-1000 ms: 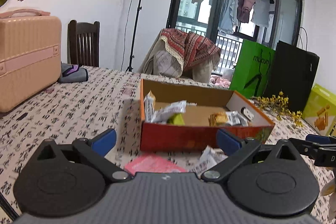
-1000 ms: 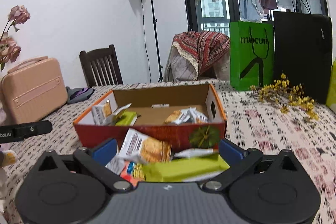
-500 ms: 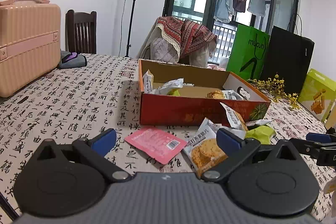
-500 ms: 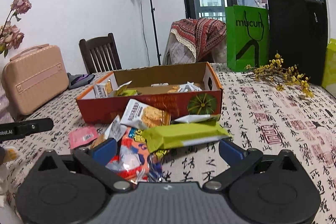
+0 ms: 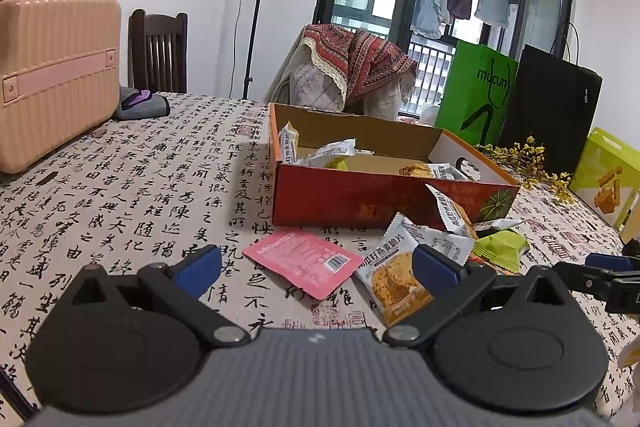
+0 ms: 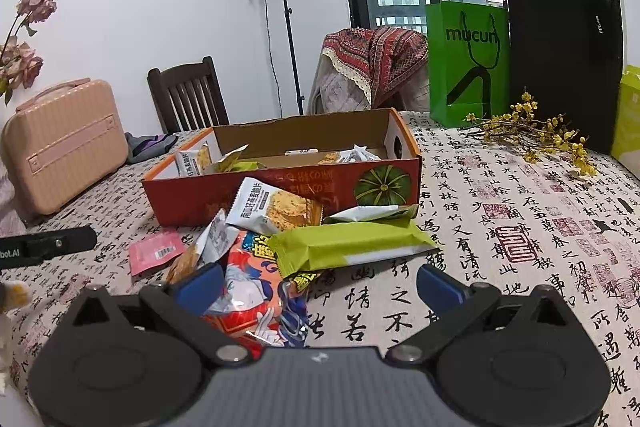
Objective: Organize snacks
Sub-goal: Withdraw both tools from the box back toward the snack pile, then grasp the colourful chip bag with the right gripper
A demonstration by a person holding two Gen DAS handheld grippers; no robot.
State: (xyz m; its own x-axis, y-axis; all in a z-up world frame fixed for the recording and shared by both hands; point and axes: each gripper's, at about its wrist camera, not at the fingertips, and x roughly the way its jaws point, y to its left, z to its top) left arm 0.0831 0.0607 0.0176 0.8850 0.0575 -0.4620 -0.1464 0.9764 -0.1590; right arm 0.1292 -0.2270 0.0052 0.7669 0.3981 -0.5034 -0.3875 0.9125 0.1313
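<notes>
step: both grippers are hovering low over the table (image 5: 120, 187), short of the loose snack pile; picking looks about to start.
left gripper (image 5: 316, 263): fingers are standing wide apart, holding nothing; the pink packet (image 5: 303, 255) is lying flat on the table between them.
right gripper (image 6: 318, 281): fingers are spread wide and empty; the red and blue bag (image 6: 256, 291) is sitting just inside its left finger.
snacks: a green bar (image 6: 348, 243) and cracker packets (image 6: 272, 205) are piling against the front wall of the box (image 6: 280, 187); a few packets are already lying inside it.
next move: probably closing on one packet, lifting it clear and carrying it over the box rim; the thin, flat wrappers are calling for a low, careful pinch.
</notes>
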